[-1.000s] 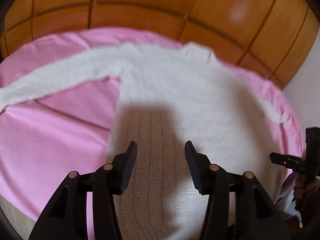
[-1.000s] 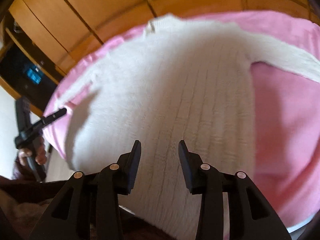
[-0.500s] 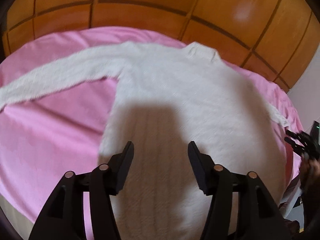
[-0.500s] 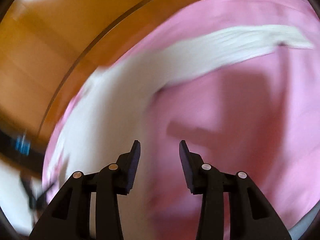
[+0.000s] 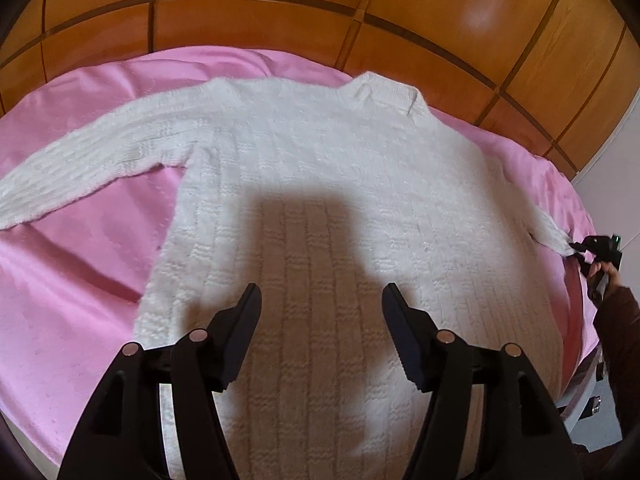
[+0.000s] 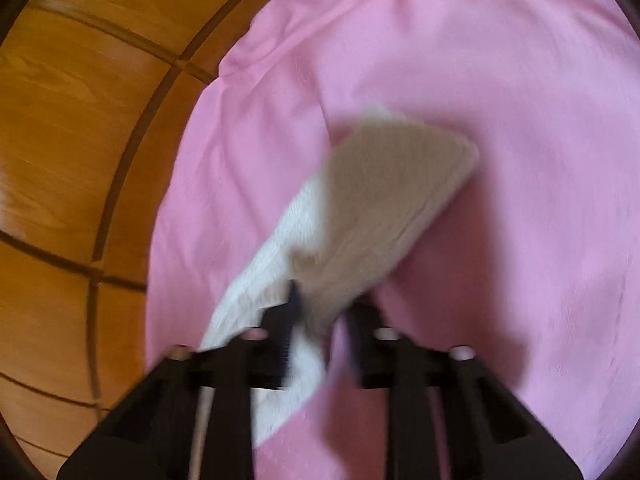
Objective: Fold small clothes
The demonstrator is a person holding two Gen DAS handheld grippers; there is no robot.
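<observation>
A pink sheet (image 5: 80, 280) covers the bed under both grippers, wooden panels (image 5: 280, 20) beyond it. No container appears in either view. The white knit sweater (image 5: 320, 168) lies flat on the sheet, its body directly beneath and ahead of the left gripper (image 5: 322, 300), whose jaws have just been opening and stand apart over the knit, gripping nothing. Only the left view shows the whole sweater, collar farthest away. Only the blurred right view shows the sleeve cuff (image 6: 384, 200) up close, with the right gripper (image 6: 316, 308) clamped on it.
</observation>
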